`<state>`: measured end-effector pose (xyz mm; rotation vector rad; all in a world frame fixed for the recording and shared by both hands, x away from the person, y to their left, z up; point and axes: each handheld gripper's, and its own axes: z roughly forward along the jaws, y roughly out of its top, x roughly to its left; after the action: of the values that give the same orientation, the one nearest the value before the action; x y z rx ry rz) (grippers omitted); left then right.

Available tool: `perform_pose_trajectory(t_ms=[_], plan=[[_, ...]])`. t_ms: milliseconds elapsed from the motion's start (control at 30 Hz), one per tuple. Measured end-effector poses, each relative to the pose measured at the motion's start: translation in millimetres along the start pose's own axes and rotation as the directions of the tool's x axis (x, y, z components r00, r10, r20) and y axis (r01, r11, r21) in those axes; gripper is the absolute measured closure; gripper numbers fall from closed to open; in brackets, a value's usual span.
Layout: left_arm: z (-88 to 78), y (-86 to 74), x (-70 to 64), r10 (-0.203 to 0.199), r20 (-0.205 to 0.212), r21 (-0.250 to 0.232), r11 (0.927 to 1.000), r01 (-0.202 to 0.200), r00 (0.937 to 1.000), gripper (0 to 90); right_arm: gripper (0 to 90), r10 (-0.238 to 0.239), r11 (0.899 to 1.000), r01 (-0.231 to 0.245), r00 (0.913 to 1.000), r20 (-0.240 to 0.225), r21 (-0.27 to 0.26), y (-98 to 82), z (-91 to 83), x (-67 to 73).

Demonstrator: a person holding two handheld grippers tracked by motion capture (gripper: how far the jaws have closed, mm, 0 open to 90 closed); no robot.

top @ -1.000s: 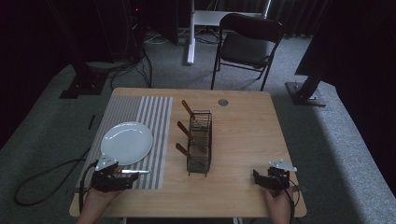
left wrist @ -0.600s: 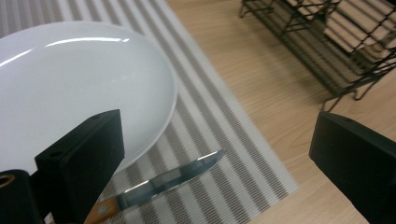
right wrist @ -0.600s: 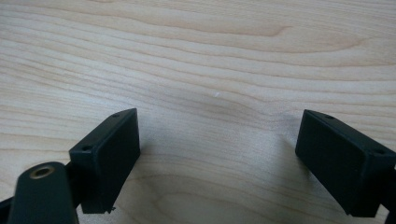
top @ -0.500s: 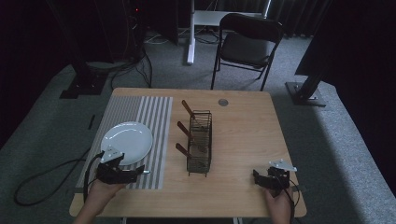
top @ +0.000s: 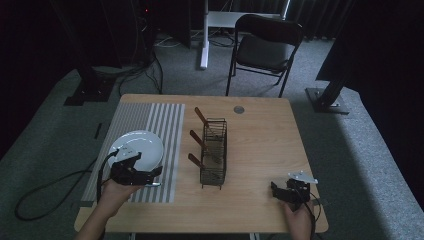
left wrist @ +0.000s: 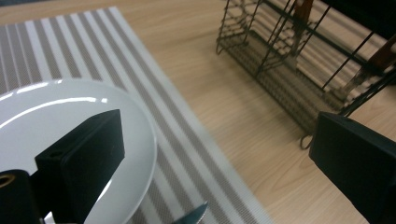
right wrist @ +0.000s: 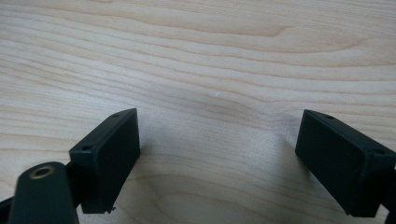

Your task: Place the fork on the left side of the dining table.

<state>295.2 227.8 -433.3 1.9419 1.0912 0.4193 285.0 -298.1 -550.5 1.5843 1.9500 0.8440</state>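
Left gripper [top: 150, 176] is held low over the striped mat [top: 150, 125], jaws spread wide, nothing between them. In the left gripper view one jaw overlaps the white plate [left wrist: 70, 121]; the other sits toward the wire rack [left wrist: 289, 65]. A metal tip [left wrist: 194, 215] lies just below the jaws, by the plate rim. The rack [top: 214, 150] holds brown-handled utensils [top: 196, 139]. Right gripper [top: 281, 190] rests low on the bare wooden table [right wrist: 210, 56], jaws wide and empty, well apart from the rack

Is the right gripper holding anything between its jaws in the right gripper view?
No, the right gripper has its jaws spread wide apart, with bare wooden table between them.
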Motion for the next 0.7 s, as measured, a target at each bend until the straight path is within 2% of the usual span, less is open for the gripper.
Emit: perform_pose_trajectory(t_ms=[100, 200, 367, 467, 500, 667, 700], plan=[[1.8, 9.0, -2.8, 0.019, 0.0, -0.008, 0.9998, -0.019, 0.9998, 3.4, 13.4, 0.0, 1.0, 0.0, 1.0, 0.0, 0.0, 0.0, 0.0, 0.0], [3.9, 12.3, -3.2, 0.019, -0.002, -0.016, 0.9997, -0.019, 0.9998, 3.4, 13.4, 0.0, 1.0, 0.0, 1.0, 0.0, -0.001, 0.0, 0.1, 0.0], [10.0, 21.4, -6.1, 0.036, 0.017, -0.028, 0.999, -0.036, 0.9992, 4.2, 13.4, 0.0, 1.0, 0.0, 1.0, 0.0, 0.0, 0.0, 0.0, 0.0], [12.9, 25.2, -6.8, 0.036, 0.022, -0.027, 0.999, -0.036, 0.9991, 4.2, 13.4, 0.0, 1.0, 0.0, 1.0, 0.0, -0.001, 0.0, 0.0, 0.0], [15.9, 29.5, -7.4, 0.052, 0.021, -0.014, 0.9986, -0.051, 0.9984, 4.2, 13.4, 0.0, 1.0, 0.0, 1.0, 0.0, 0.0, 0.0, 0.0, 0.0], [21.3, 37.1, -6.8, 0.038, 0.032, -0.019, 0.9991, -0.037, 0.9988, 4.2, 13.4, 0.0, 1.0, 0.0, 1.0, 0.0, 0.0, 0.0, 0.0, 0.0], [23.3, 40.6, -6.7, 0.026, 0.047, -0.031, 0.9992, -0.024, 0.9986, 4.2, 13.4, 0.0, 1.0, 0.0, 1.0, 0.0, 0.0, 0.0, 0.0, 0.0]])
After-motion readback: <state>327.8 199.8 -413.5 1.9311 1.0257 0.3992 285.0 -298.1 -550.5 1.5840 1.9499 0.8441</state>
